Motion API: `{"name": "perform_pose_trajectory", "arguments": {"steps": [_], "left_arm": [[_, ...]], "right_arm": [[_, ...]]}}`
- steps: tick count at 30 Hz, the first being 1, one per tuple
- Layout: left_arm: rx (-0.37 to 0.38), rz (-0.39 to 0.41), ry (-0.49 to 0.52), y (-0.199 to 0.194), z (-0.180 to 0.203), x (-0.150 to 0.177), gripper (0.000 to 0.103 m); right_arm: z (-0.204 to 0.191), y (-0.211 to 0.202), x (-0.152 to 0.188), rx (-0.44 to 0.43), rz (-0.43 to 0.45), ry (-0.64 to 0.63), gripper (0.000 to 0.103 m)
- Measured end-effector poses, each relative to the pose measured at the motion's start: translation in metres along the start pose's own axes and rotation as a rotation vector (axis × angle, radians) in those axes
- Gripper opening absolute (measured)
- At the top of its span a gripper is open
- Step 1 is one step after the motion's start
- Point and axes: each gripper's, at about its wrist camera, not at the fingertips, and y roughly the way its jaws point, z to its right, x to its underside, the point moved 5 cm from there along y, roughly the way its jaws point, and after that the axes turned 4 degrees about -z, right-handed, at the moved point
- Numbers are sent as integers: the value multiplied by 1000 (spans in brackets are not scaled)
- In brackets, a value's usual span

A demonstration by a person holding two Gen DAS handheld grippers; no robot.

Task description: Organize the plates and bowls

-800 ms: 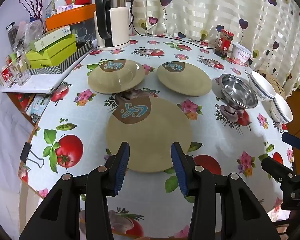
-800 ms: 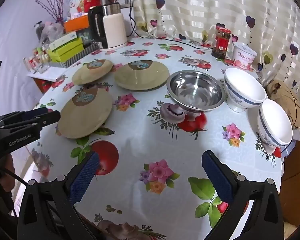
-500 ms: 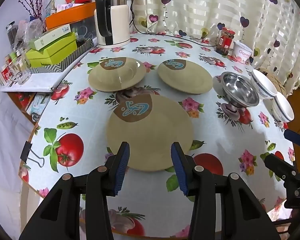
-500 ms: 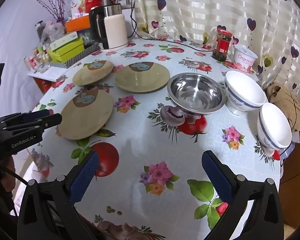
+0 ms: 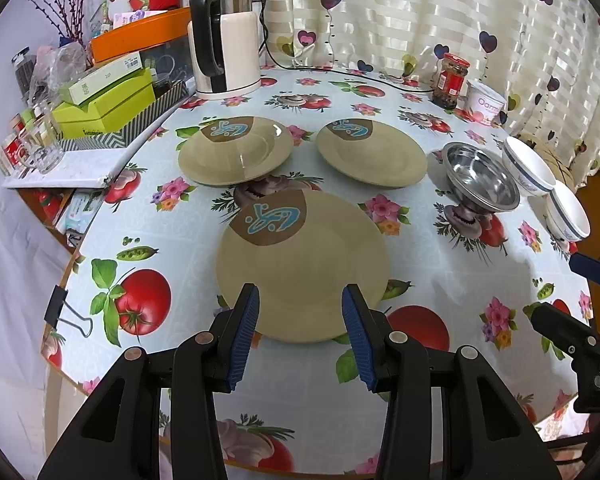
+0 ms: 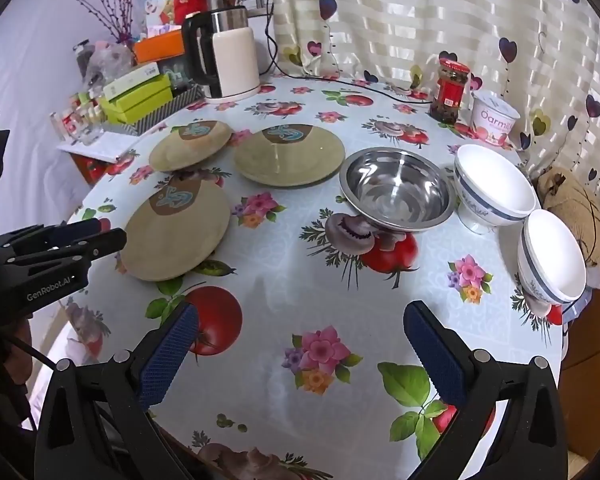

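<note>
Three tan plates with a blue emblem lie on the flowered tablecloth: a near plate [image 5: 304,264] [image 6: 176,228], a far-left plate [image 5: 236,150] [image 6: 190,146] and a far-right plate [image 5: 372,152] [image 6: 290,154]. To their right stand a steel bowl [image 5: 482,176] [image 6: 396,190] and two white bowls with blue stripes [image 6: 494,186] [image 6: 552,258]. My left gripper [image 5: 300,330] hovers open over the near plate's front rim, nothing between its blue pads. My right gripper [image 6: 300,356] stands wide open above bare cloth at the table's front, empty.
A kettle [image 5: 224,44] and its cable stand at the back, with a red-lidded jar [image 6: 450,92] and a yoghurt tub [image 6: 494,118] at back right. Boxes [image 5: 108,108] and glasses crowd the left shelf. A binder clip [image 5: 66,314] grips the table's left edge.
Both views have pulled back slightly, so the plates and bowls look a little farther away. Both grippers stay open and nothing on the table has moved.
</note>
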Motion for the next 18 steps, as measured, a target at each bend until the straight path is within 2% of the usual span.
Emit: {"name": "perform_pose_trajectory", "arguments": {"steps": [18], "left_arm": [[3,0,-19,-1,-3,2,44]], "right_arm": [[-4,-1,-2,-29,20,-7,103]]}}
